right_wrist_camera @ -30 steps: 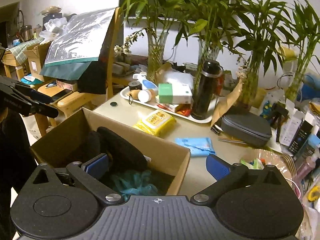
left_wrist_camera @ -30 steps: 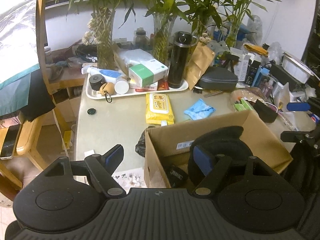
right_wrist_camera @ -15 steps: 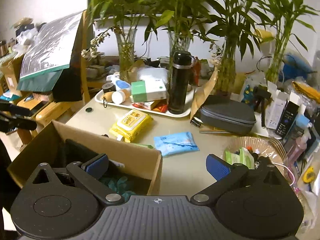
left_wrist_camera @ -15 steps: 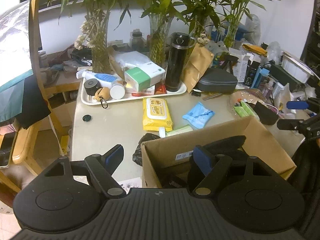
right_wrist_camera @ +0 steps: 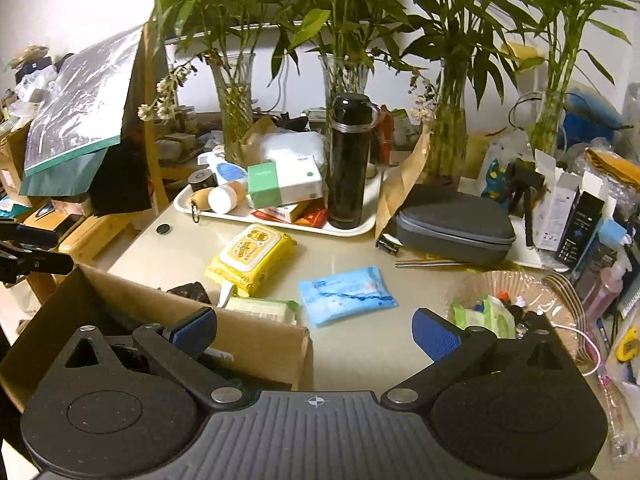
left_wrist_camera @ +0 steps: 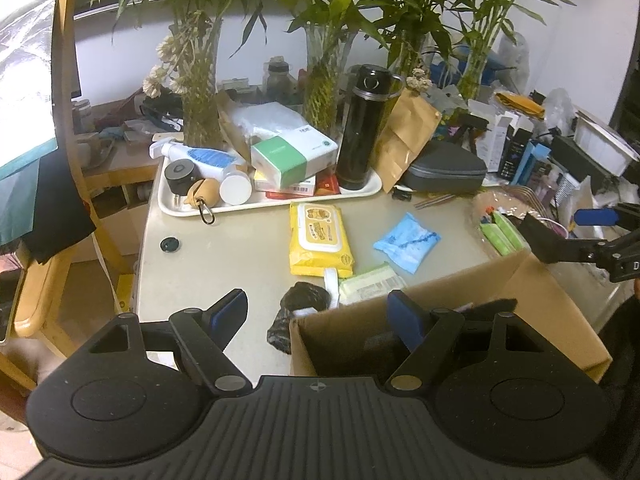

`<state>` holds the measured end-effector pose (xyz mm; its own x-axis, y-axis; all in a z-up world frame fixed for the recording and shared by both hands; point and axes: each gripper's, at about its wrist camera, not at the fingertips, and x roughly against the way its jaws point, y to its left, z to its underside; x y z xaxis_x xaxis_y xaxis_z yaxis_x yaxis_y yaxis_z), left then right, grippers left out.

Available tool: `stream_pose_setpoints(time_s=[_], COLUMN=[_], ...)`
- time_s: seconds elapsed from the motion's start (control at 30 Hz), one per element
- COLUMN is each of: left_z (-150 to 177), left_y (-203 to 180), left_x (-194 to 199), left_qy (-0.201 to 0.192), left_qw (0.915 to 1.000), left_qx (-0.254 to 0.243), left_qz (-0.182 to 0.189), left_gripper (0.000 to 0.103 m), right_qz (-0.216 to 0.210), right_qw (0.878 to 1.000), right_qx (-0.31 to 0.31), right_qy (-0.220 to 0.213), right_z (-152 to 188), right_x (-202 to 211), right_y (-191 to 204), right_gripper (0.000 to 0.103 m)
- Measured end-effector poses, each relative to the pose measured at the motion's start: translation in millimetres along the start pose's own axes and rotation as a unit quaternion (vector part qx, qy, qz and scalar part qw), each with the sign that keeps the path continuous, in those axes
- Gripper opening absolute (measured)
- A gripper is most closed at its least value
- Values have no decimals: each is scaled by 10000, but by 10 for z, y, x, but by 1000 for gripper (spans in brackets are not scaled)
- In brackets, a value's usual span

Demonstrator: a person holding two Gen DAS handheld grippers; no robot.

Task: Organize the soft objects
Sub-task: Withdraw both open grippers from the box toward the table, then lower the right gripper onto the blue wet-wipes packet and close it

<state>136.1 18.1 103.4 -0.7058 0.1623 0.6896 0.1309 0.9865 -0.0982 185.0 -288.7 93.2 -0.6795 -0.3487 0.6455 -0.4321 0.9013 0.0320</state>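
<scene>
On the beige table lie a yellow wipes pack (left_wrist_camera: 320, 240) (right_wrist_camera: 252, 256), a blue tissue pack (left_wrist_camera: 406, 242) (right_wrist_camera: 346, 294), a pale green pack (left_wrist_camera: 370, 286) (right_wrist_camera: 260, 308) and a crumpled black bag (left_wrist_camera: 298, 312) (right_wrist_camera: 188, 292). Just in front of them stands an open cardboard box (left_wrist_camera: 352, 328) (right_wrist_camera: 256, 344) with dark soft things inside. My left gripper (left_wrist_camera: 316, 314) hangs open above the box's left corner and the black bag, holding nothing. My right gripper (right_wrist_camera: 316, 330) is open and empty over the box's right corner, short of the blue pack.
A white tray (left_wrist_camera: 256, 205) with a black flask (left_wrist_camera: 362, 128), a green box and bottles sits behind the packs. A grey zip case (right_wrist_camera: 454, 224), glass vases of bamboo and a wicker basket (right_wrist_camera: 560, 292) crowd the back and right. A wooden chair (left_wrist_camera: 68, 120) stands left.
Both grippers have drawn back from over the box, so it sits lower in each view and more table shows. The pale green pack has come into sight. The right view has rolled.
</scene>
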Motion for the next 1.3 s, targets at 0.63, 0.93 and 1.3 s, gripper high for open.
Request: stream_pose_setpoints(time_s=[0.63,0.93,1.3], left_z=[-375,-388,-325], left_y=[135,299,547], left_x=[-427,-734,-860], left_qy=[-189,-251,-57], left_qw=[9997,9995,9995], left_qx=[-72,-42,302], left_qz=[117,164,71], left_gripper=[76,76,76], right_qz=[-116,-411,-396], right_qw=[9999,9988,9987], right_qx=[-71,-259,36], right_qy=[-48,-57,334], right_z=[-359,-350,-293], right_x=[-459,-902,-1432], right_y=[-112,-306,-496], right_gripper=[103,103,103])
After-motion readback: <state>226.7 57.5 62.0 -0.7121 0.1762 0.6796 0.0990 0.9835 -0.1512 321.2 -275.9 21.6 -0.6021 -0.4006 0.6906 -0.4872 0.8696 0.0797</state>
